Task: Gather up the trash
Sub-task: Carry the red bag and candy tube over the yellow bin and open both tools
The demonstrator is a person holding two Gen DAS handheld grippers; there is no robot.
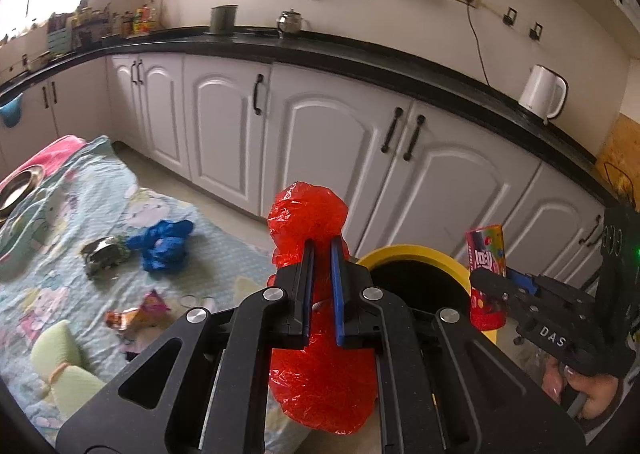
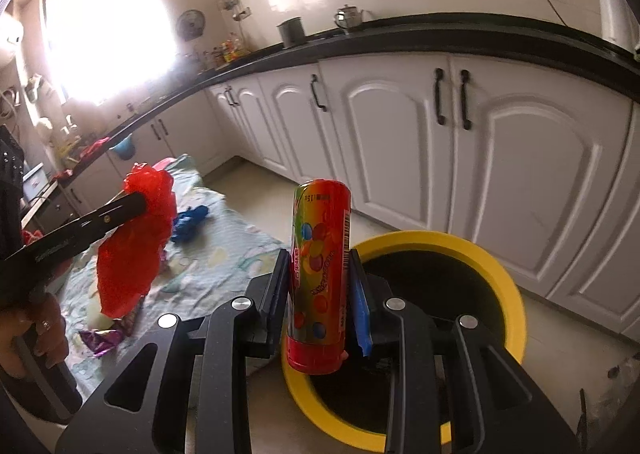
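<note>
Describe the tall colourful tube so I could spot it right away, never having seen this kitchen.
Find the yellow-rimmed bin on the floor before the white cabinets. Just at its near rim, the right tool clamps a candy tube upright. It is a stiff red cylinder printed with coloured sweets, unlike the crumpled red plastic bag beside it.

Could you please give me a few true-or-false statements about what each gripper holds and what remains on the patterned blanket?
1. The left gripper is shut on a crumpled red plastic bag. True.
2. The right gripper holds a blue glove. False: it grips a colourful cylindrical candy tube.
3. The yellow-rimmed round bin has a lid on. False: it is open.
4. A crumpled blue plastic bag lies on the patterned blanket. True.
</note>
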